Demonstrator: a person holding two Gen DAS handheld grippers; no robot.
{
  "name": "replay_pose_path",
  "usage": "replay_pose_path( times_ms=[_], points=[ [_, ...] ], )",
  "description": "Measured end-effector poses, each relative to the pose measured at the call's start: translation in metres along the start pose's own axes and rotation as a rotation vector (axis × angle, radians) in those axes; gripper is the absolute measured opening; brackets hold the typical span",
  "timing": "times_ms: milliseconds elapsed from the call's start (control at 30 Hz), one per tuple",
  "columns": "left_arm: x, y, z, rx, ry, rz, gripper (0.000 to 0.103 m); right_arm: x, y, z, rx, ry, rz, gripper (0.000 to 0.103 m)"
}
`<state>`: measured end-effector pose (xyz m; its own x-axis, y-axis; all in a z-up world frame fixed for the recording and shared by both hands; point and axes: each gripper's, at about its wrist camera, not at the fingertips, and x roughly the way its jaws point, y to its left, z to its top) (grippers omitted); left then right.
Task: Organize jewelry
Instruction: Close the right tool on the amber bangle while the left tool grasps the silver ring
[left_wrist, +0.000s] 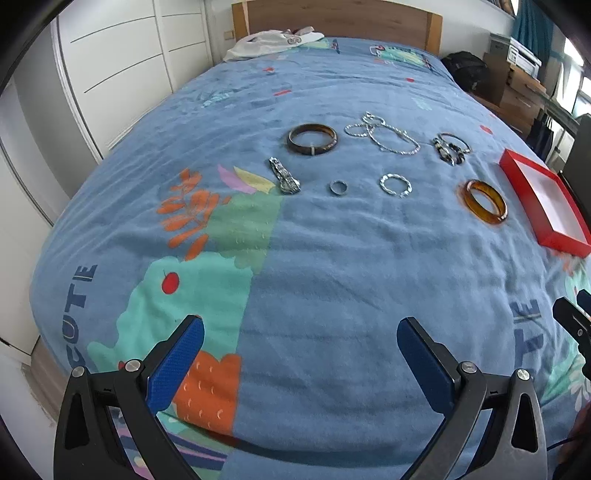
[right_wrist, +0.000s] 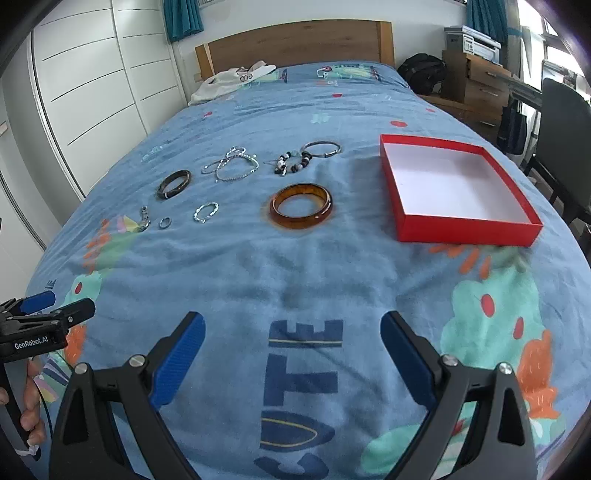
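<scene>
Jewelry spread singly on bed for easy picking: amber bangle (right_wrist: 301, 206) nearest empty red box (right_wrist: 458, 192); left tongs (left_wrist: 300, 334), right tongs (right_wrist: 292, 328) both released, well short.

Beside one red box (right_wrist: 461, 229) lay two bangles: one amber (right_wrist: 301, 206), one dark (right_wrist: 174, 183); several silver pieces farther off.

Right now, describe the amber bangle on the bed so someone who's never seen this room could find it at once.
Start at the red box on the blue bedspread. The nearest piece of jewelry beside it, toward the wardrobe side, is the amber bangle, lying flat. It is thick, translucent orange-brown, unlike the darker bangle and the thin silver pieces further along.
</scene>
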<state>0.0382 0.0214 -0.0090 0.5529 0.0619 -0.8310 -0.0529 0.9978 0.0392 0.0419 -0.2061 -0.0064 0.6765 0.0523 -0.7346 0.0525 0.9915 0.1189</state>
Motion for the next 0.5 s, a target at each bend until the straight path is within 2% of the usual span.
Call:
replay_pose_path(
  times_ms=[167,300,500],
  points=[
    [0.009,0.006,0.011,-0.008,-0.008,0.006,0.1,0.013,0.0,0.009,-0.009,0.012,0.009,0.097],
    [0.019,0.01,0.025,-0.019,0.013,-0.035,0.1,0.025,0.002,0.024,-0.024,0.007,0.016,0.097],
    [0.033,0.012,0.051,-0.025,-0.01,-0.093,0.1,0.043,0.005,0.051,-0.037,-0.013,0.024,0.097]
  ],
)
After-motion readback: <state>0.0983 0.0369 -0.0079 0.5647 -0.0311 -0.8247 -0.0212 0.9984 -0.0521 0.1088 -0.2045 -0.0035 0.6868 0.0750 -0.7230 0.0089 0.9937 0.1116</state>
